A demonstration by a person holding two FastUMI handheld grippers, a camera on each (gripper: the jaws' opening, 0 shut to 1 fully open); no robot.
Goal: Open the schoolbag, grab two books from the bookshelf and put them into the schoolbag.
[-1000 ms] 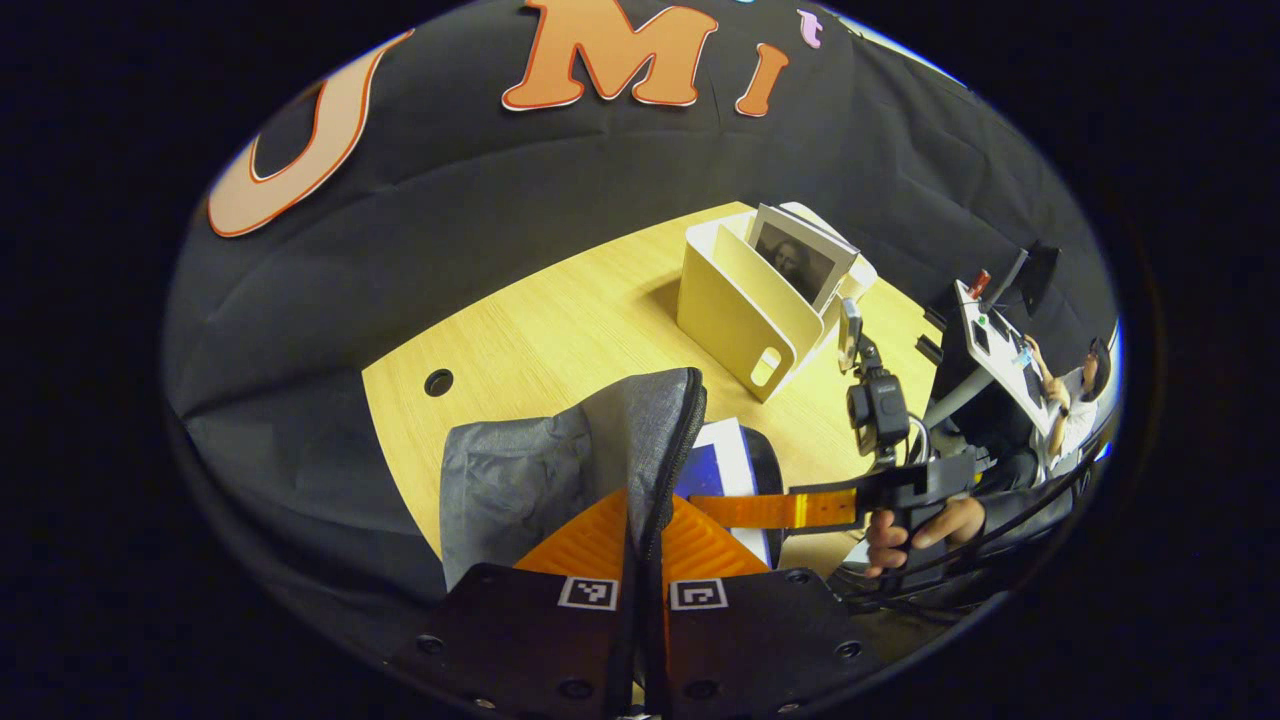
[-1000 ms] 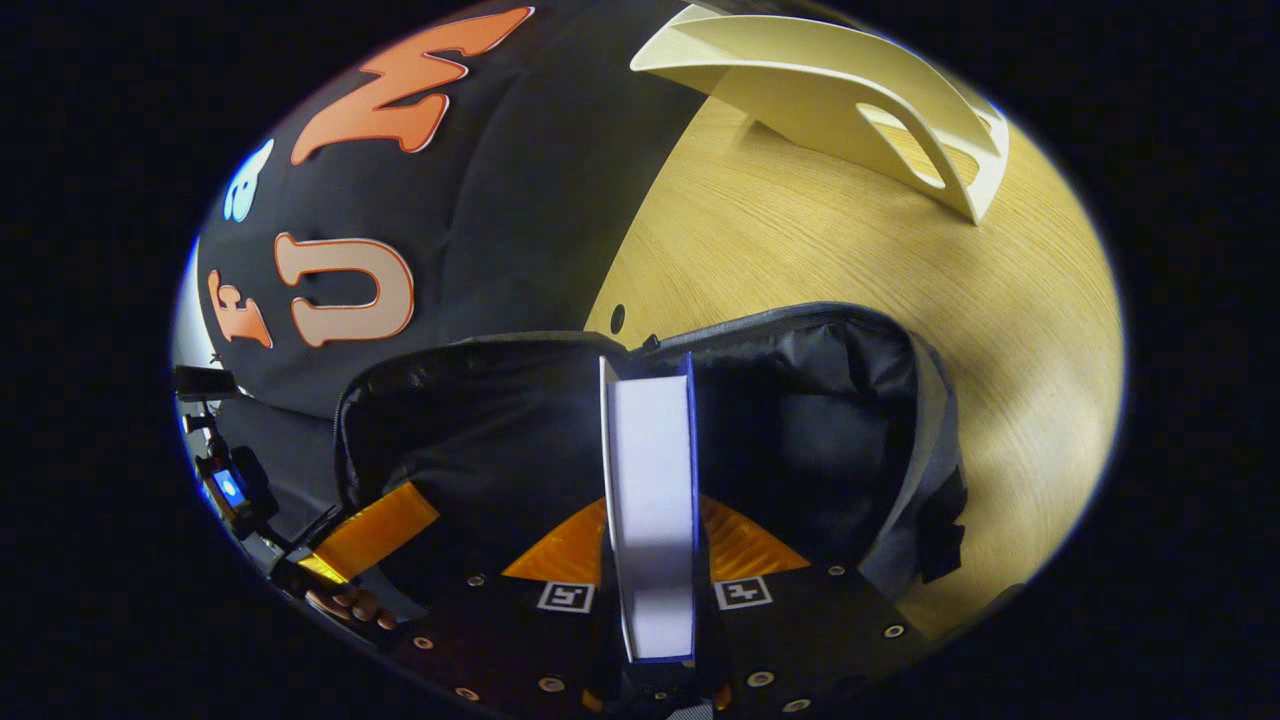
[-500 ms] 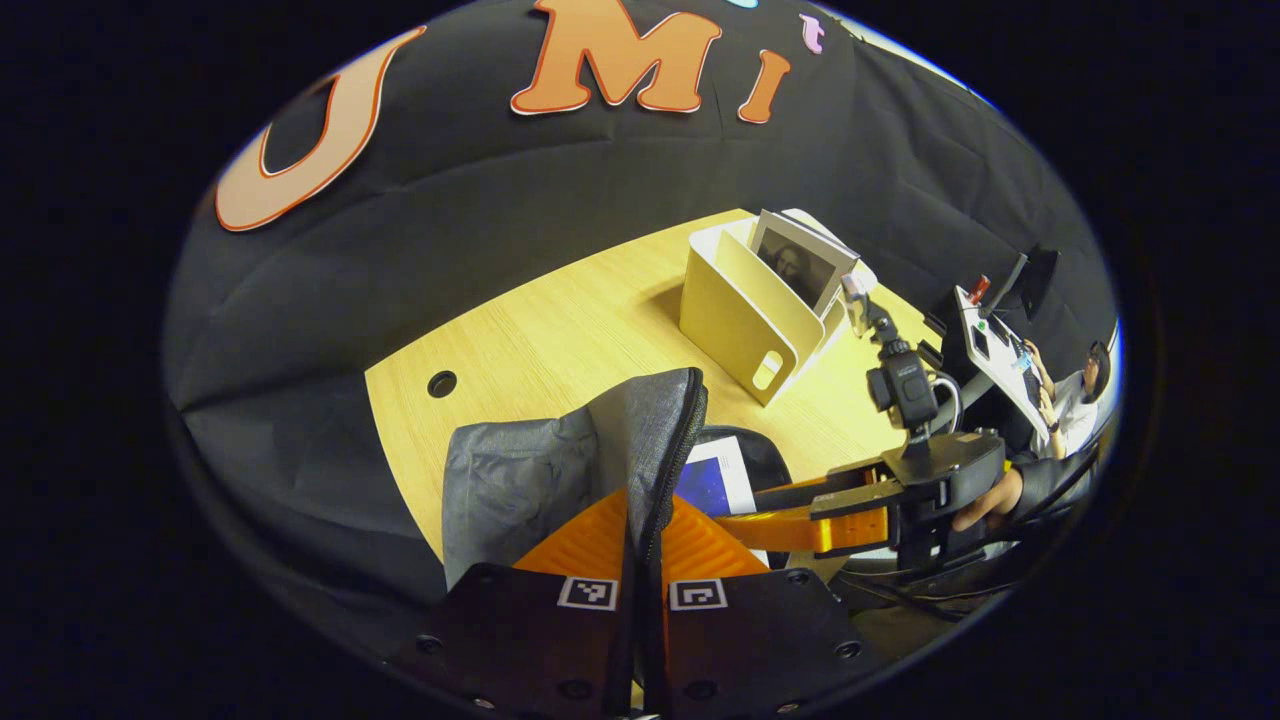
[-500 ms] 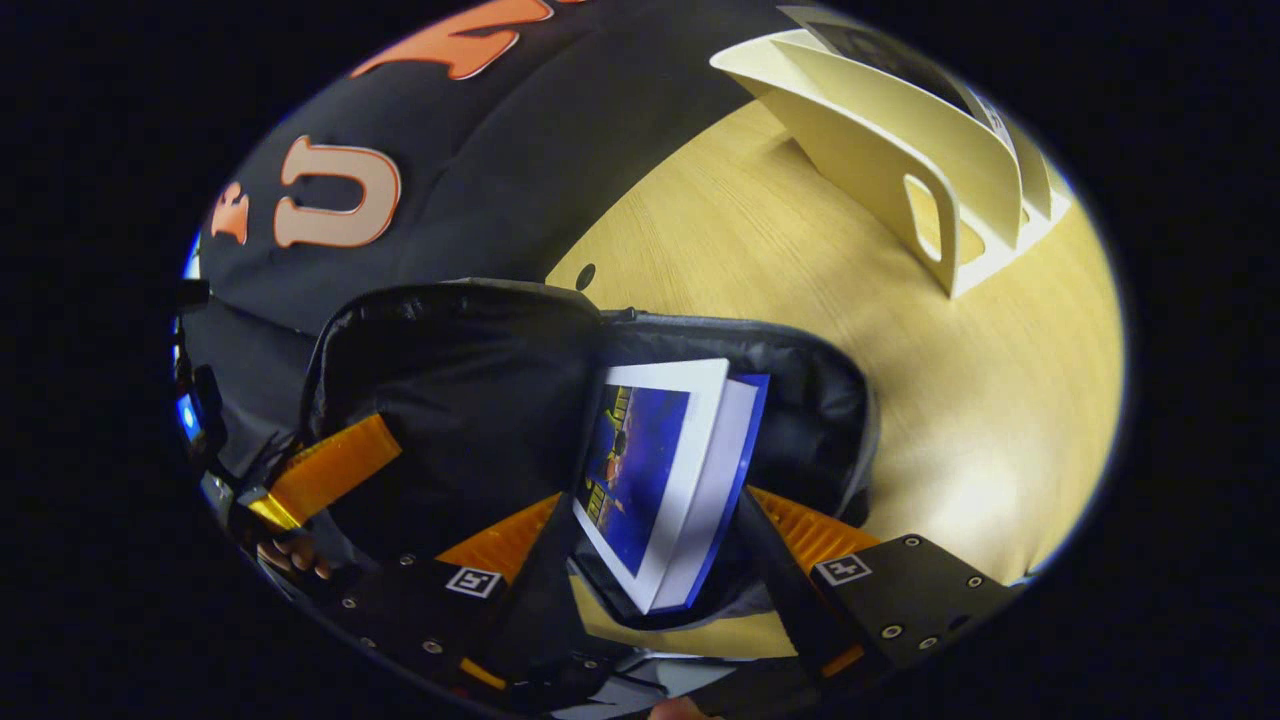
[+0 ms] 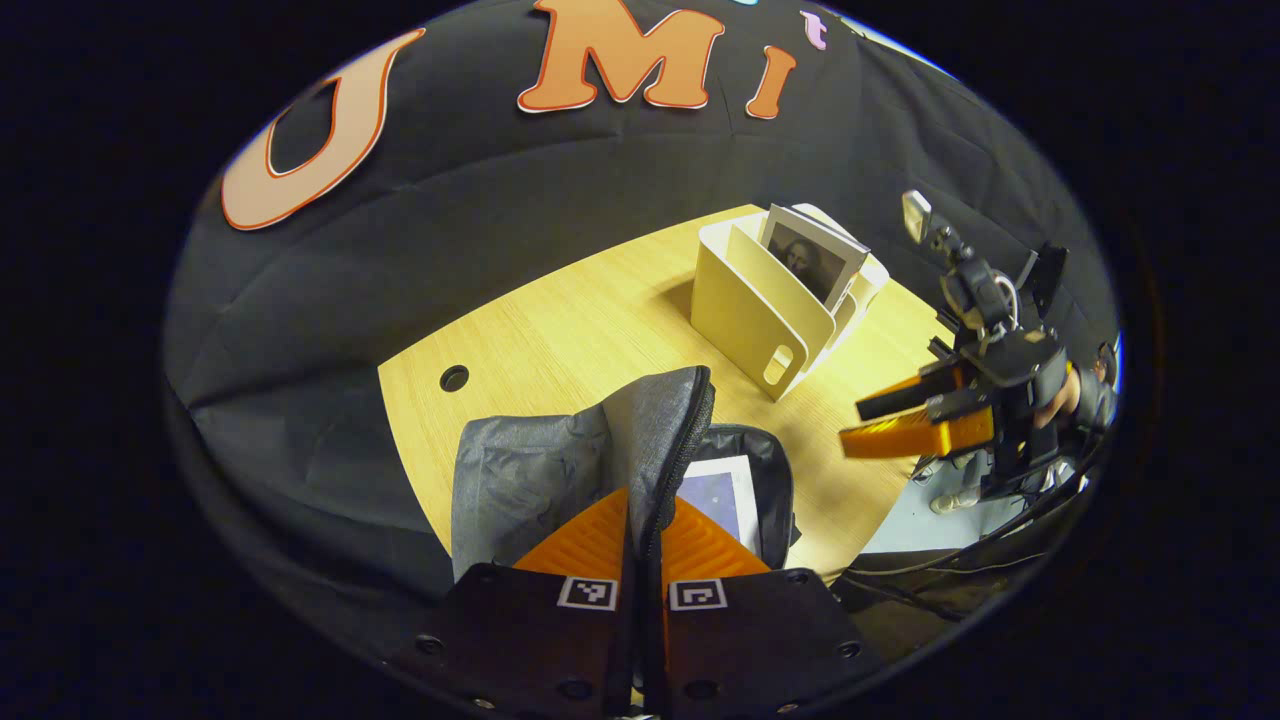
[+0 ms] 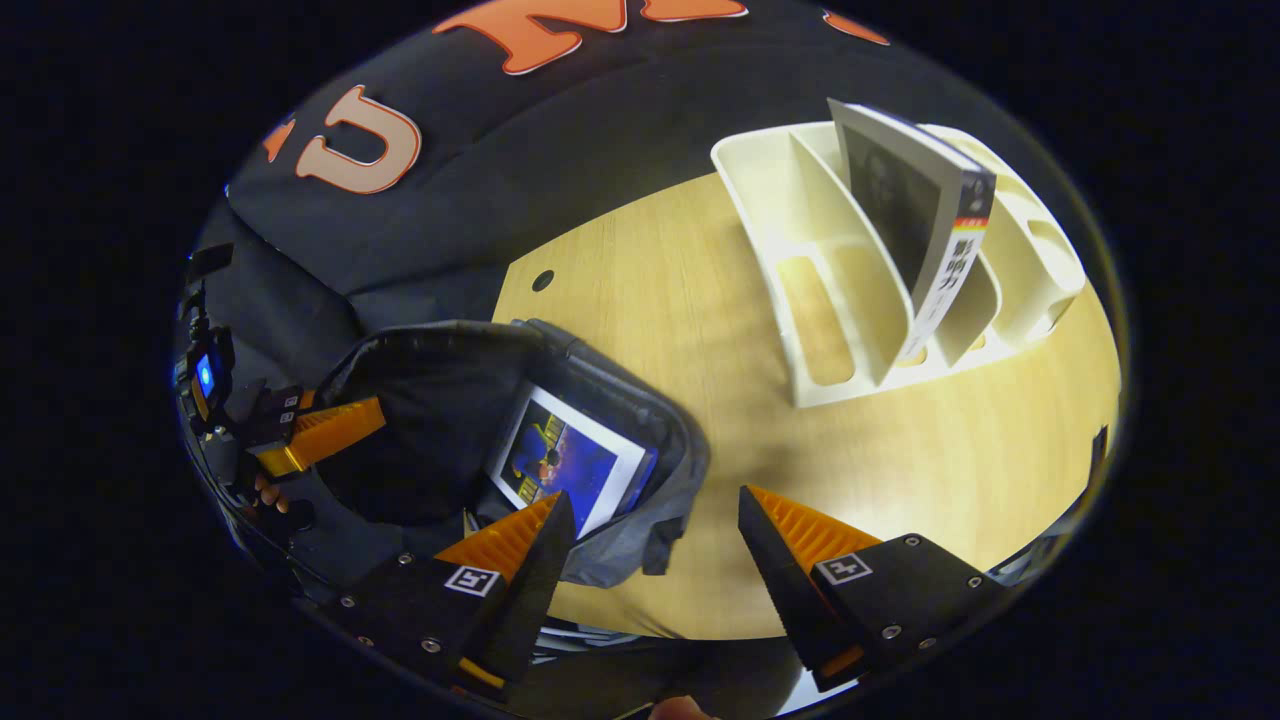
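The grey schoolbag (image 5: 530,480) lies open on the wooden table (image 5: 560,340). My left gripper (image 5: 640,520) is shut on the bag's zippered flap edge and holds it up. A blue book (image 5: 715,495) lies inside the bag. In the right gripper view the same blue book (image 6: 570,460) rests in the schoolbag (image 6: 430,420), and my right gripper (image 6: 655,495) hangs open above the bag's rim with nothing between its fingers. The cream bookshelf (image 6: 850,290) holds one upright book (image 6: 920,220) with a dark portrait cover. From the left gripper view, the right gripper (image 5: 900,420) floats right of the bookshelf (image 5: 765,310).
A round cable hole (image 5: 454,378) sits near the table's far left edge. The table's near edge runs just past the bag. A hand (image 5: 1065,395) holds the right gripper at the far right, with stands and cables behind it. The left gripper (image 6: 320,430) shows at the bag's left.
The right gripper opened and let go of the blue book, which now lies flat in the bag. That gripper then rose and drew back toward the bookshelf. The left gripper kept its hold.
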